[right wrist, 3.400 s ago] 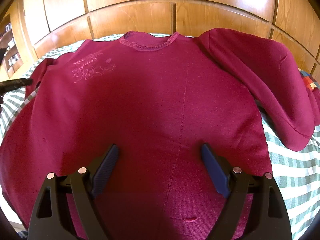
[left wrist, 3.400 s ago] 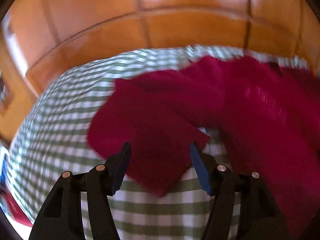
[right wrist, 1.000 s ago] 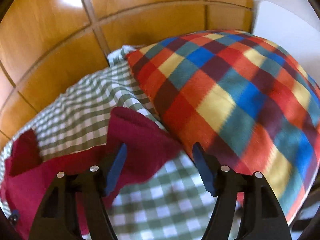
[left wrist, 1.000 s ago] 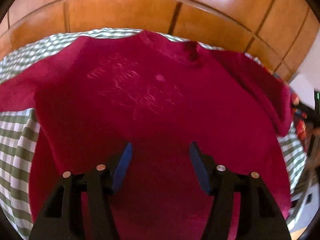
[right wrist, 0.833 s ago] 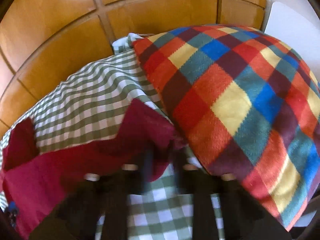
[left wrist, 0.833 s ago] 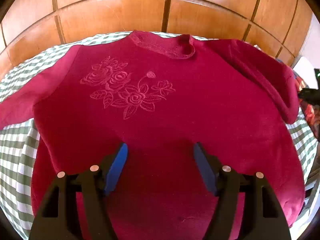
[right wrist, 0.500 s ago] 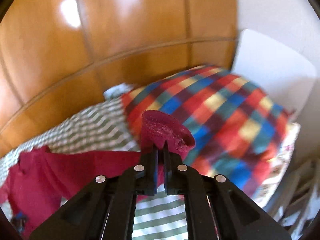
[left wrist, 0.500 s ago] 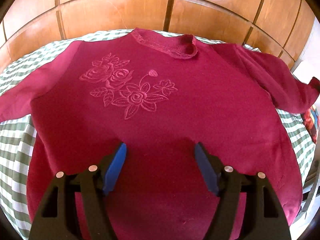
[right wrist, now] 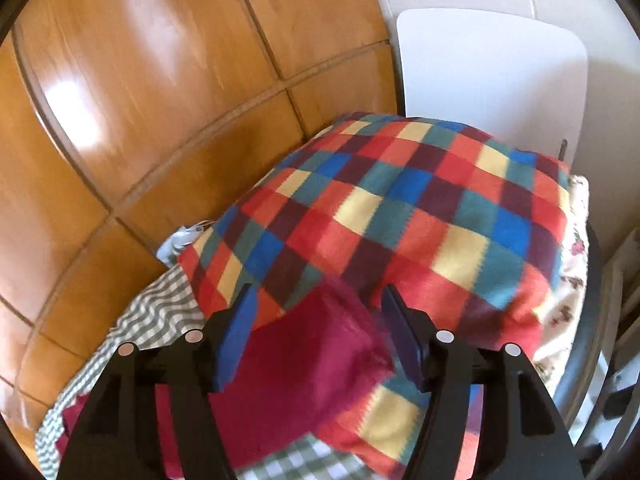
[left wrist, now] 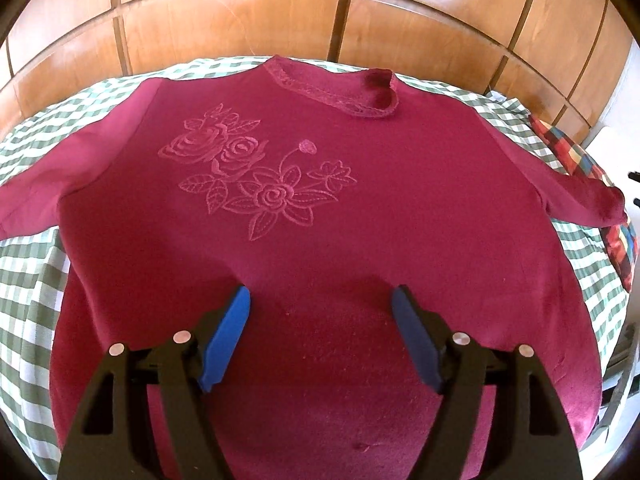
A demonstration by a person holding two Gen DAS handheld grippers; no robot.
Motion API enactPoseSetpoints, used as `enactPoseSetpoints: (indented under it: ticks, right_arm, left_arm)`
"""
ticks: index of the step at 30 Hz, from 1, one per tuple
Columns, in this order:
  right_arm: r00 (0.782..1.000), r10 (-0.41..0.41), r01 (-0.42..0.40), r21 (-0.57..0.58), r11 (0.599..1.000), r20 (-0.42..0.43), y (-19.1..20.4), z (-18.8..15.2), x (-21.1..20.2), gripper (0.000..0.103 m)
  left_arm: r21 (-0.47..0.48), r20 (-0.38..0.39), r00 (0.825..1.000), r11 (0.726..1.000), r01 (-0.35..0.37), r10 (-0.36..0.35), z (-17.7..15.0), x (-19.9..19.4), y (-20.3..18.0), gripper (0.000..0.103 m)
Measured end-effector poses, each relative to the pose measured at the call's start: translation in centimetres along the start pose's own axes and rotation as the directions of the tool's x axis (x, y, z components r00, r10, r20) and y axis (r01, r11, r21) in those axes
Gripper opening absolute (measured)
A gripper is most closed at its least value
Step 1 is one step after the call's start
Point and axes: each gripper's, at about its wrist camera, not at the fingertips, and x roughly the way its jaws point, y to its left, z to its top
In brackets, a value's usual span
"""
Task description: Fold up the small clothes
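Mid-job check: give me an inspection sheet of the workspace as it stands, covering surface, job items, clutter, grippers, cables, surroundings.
Surface: green-checked sheet, mostly covered by the garment.
Job's things: maroon sweater lies face up, spread flat, rose embroidery showing, both sleeves out sideways; right sleeve cuff rests against the pillow.
Clutter: multicoloured checked pillow at the sheet's right end.
Grippers: left gripper over the sweater's lower body, jaws opening, nothing between them; right gripper jaws opening, the cuff lying between them, not pinched.
Cables: nothing seen for certain.
Surroundings: wooden panelling behind; white chair back beyond the pillow.
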Motion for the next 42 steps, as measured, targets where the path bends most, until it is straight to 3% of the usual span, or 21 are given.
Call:
enactPoseSetpoints:
  ticks: [3,5,8,13,15,16,17,18,21,23,30,33,37,42]
  right_arm:
    - [0.999,0.041,-0.040,0.029,0.999,-0.022,-1.8,-2.1,-1.6,0.062]
    - [0.998,0.039,-0.038,0.026,0.999,-0.046,-2.5,-3.6,-1.6,0.053]
    - [0.995,0.029,-0.026,0.035,0.999,-0.098,-3.3,-5.6,-0.2,0.046]
    - [0.991,0.069,-0.057,0.107,0.993,-0.111,-2.8,-5.7,3.0,0.046]
    - [0.989,0.084,-0.070,0.117,0.991,-0.118,-1.9,-5.2,3.9,0.041]
    - [0.990,0.063,-0.052,0.092,0.994,-0.127,-1.2,-4.9,4.2,0.031]
    - [0.989,0.047,-0.039,0.060,0.997,-0.138,-0.5,-4.6,4.3,0.013]
    - [0.989,0.013,-0.010,0.022,1.000,-0.144,0.2,-4.3,4.3,0.008]
    - [0.992,-0.095,0.090,-0.056,0.994,-0.085,0.7,-2.9,3.6,0.007]
    - [0.983,-0.157,0.153,-0.042,0.987,-0.091,-0.3,-2.3,4.2,0.006]
    - [0.978,-0.182,0.175,-0.077,0.982,-0.101,0.0,-2.9,5.5,0.006]
    - [0.987,-0.132,0.126,-0.061,0.990,-0.097,0.3,-2.8,4.0,0.006]
    - [0.998,0.011,-0.016,-0.071,0.997,-0.060,3.6,-2.4,0.8,0.006]
    - [0.975,0.218,-0.222,-0.135,0.966,-0.050,11.8,-2.5,-2.0,0.006]
  left_arm:
    - [-0.005,0.005,1.000,1.000,0.003,-0.003,0.0,0.0,0.1,0.076]
    - [-0.008,0.008,1.000,1.000,0.005,-0.005,-0.1,0.1,0.1,0.076]
    - [0.001,0.009,1.000,1.000,0.002,-0.002,-0.2,0.1,0.0,0.077]
    - [0.015,0.013,1.000,1.000,-0.013,0.013,-0.4,0.1,-0.3,0.078]
    - [0.014,0.016,1.000,1.000,-0.021,0.021,-0.4,0.1,-0.3,0.078]
    - [0.013,0.016,1.000,1.000,-0.026,0.026,-0.4,0.1,-0.4,0.078]
    - [0.012,0.015,1.000,1.000,-0.027,0.027,-0.4,0.1,-0.3,0.078]
    - [0.008,0.016,1.000,1.000,-0.026,0.026,-0.4,0.1,-0.3,0.078]
    - [0.010,0.020,1.000,1.000,-0.022,0.022,-0.5,0.0,-0.1,0.078]
    - [0.023,0.019,0.999,0.999,-0.026,0.026,-0.6,0.2,-0.2,0.079]
    - [0.024,0.016,1.000,1.000,-0.019,0.019,-0.5,0.0,0.0,0.080]
    - [-0.010,0.022,1.000,1.000,0.010,-0.010,-0.4,-0.8,0.5,0.080]
    - [-0.041,0.000,1.000,0.999,0.022,-0.022,-1.1,-1.5,1.9,0.076]
    - [-0.013,-0.007,0.998,0.998,0.069,-0.069,-3.0,-3.0,2.0,0.076]
